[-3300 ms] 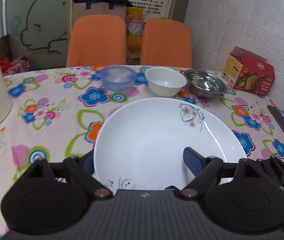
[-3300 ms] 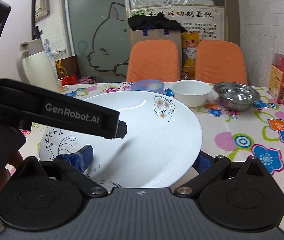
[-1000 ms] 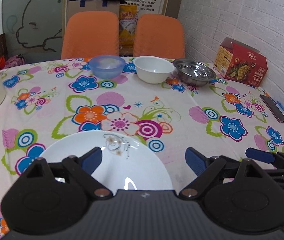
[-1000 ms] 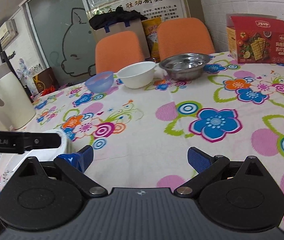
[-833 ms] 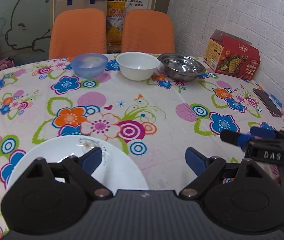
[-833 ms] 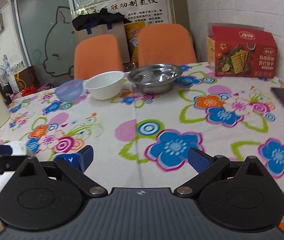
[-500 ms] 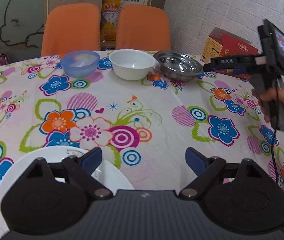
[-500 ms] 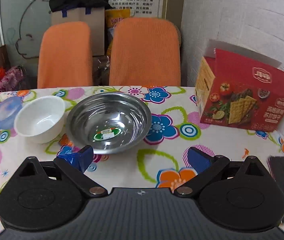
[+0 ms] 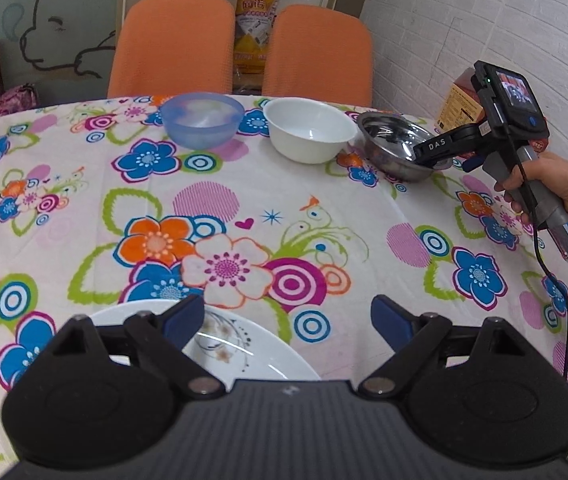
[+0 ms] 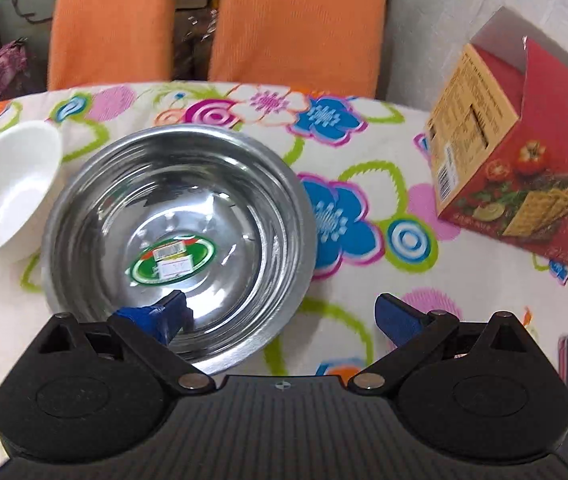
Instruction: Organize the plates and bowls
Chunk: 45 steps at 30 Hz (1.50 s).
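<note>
Hovering wide open over the steel bowl (image 10: 176, 232), the right tongs (image 10: 280, 316) are straddling its near rim, one blue pad inside, gripping nothing. Beside it are sitting the white bowl (image 9: 310, 130) and blue bowl (image 9: 202, 120). The left tongs (image 9: 288, 320) are gaping empty above the plate (image 9: 240, 356) on the desk (image 9: 324, 220)

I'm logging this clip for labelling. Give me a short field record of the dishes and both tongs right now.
plate: white plate on the table's near side, by the left tongs
bowl row: blue bowl, white bowl, steel bowl
left tongs: open, holding nothing
right tongs: open, straddling the steel bowl's near rim
other: red cracker box right of the steel bowl
</note>
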Motion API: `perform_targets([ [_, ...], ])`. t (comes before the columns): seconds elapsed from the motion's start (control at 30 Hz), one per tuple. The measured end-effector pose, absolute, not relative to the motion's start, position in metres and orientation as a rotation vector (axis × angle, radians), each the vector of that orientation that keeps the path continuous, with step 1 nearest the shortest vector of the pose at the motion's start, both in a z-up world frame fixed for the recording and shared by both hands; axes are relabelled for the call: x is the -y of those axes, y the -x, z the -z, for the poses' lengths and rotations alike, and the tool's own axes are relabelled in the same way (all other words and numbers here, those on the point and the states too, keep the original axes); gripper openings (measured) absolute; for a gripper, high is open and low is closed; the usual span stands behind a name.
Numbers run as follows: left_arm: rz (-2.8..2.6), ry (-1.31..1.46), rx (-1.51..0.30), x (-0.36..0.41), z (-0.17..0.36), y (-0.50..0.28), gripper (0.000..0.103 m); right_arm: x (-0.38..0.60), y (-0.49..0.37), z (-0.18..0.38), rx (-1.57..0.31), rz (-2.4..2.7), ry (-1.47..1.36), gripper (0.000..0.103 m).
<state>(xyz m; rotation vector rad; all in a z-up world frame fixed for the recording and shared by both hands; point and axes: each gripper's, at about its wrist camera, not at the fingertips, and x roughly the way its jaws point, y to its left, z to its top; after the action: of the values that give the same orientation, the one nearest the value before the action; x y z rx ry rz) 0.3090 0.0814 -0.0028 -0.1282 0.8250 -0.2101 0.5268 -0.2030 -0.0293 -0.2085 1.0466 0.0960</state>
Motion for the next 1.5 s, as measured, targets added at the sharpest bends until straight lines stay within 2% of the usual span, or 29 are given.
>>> perform_targets([
  [0.17,0.251,0.088,-0.806,-0.063,-0.008,-0.306,0.089,0.203,-0.48,0.021,-1.084,-0.247,0.207,0.088],
  [0.37,0.292,0.112,-0.775,-0.035,-0.031,-0.354,0.089,0.225,-0.437,-0.001,-0.858,-0.199,0.097,0.088],
  [0.53,0.291,0.198,-0.855,-0.004,-0.022,-0.422,0.089,0.24,-0.417,0.005,-0.758,-0.221,-0.001,0.088],
  [0.67,0.244,0.197,-0.917,0.02,-0.001,-0.464,0.089,0.24,-0.417,0.011,-0.735,-0.245,-0.012,0.088],
  [0.87,0.247,0.221,-0.985,0.029,0.024,-0.485,0.089,0.245,-0.408,0.019,-0.722,-0.343,-0.039,0.088],
  [1.2,0.272,0.208,-0.976,0.049,0.023,-0.505,0.089,0.227,-0.406,0.037,-0.75,-0.434,0.047,0.088],
  [1.5,0.267,0.192,-0.979,0.051,0.028,-0.512,0.089,0.24,-0.401,0.023,-0.749,-0.416,-0.005,0.088],
])
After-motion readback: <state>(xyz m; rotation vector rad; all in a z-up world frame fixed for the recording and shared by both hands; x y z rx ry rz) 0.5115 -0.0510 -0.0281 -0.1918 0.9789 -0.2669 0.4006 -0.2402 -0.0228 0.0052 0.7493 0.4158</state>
